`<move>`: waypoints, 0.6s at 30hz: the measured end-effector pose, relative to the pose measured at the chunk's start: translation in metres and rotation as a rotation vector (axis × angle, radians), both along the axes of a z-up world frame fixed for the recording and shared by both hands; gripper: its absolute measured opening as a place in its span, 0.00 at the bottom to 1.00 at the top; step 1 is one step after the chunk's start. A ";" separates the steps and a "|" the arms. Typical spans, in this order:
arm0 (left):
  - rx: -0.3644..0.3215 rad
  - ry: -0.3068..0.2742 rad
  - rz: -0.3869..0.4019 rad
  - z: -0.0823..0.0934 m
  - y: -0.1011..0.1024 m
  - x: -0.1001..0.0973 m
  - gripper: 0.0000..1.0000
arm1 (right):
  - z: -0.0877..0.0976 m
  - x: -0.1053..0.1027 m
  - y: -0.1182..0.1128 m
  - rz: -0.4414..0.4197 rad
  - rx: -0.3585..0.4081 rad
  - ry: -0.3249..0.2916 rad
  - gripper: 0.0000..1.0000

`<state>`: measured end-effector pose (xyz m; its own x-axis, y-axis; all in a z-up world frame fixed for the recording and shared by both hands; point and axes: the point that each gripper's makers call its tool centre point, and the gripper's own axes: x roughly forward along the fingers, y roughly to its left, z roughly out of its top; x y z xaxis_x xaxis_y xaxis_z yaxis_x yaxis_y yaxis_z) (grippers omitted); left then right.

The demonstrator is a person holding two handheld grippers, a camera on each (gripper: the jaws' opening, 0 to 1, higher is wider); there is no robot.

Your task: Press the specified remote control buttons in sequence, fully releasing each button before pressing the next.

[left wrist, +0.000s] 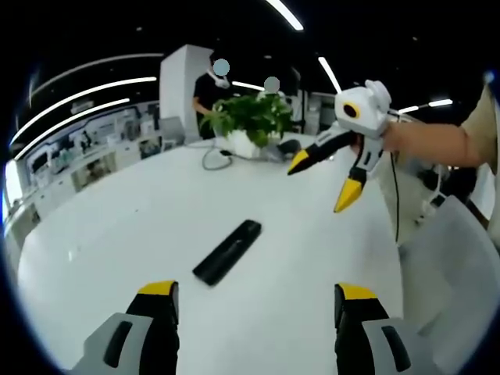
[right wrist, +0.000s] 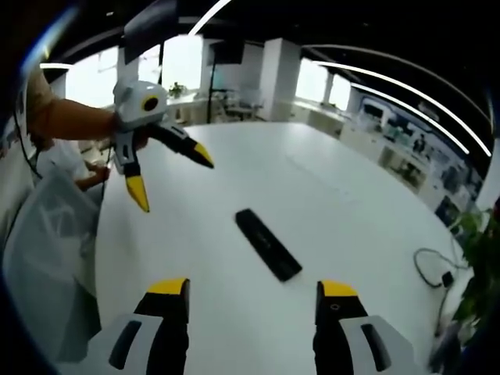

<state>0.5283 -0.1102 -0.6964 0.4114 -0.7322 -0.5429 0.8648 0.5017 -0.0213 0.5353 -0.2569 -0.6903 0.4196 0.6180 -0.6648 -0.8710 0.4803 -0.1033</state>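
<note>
Left gripper view. My left gripper rises from the bottom edge with its two yellow-tipped jaws spread wide and nothing between them. Beyond the gap, the black remote control lies flat on the white table, its long axis running diagonally from lower left to upper right, apart from both jaws. My right gripper enters from the right, held in my hand above the table; its jaws are spread, their yellow tips pointing down and to the left, well clear of the remote. At the far side of the table stands a potted plant with a cable trailing beside it, and a person in dark clothing stands behind the plant. A grey chair back shows at the right.

Right gripper view. My right gripper rises from the bottom, jaws spread and holding nothing. The remote control lies flat on the table just beyond the gap between the jaws, slanting from upper left to lower right (seen from the opposite side). My left gripper hangs in the air at upper left, jaws apart with yellow tips pointing down and right, not touching the remote. A cable lies near the table's right edge beside green leaves. A pale bag shows at the left.
</note>
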 end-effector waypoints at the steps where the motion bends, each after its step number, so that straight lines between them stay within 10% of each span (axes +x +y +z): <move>1: 0.001 0.002 -0.001 0.000 -0.001 0.001 0.84 | -0.001 0.001 0.000 0.000 -0.002 0.001 0.63; 18: 0.040 0.001 -0.042 -0.013 -0.004 0.021 0.84 | -0.017 0.023 0.001 0.048 -0.055 0.020 0.62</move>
<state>0.5492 -0.1138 -0.7090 0.3797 -0.7269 -0.5723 0.8853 0.4650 -0.0032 0.5578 -0.2562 -0.7072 0.3766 0.5990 -0.7067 -0.8949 0.4323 -0.1106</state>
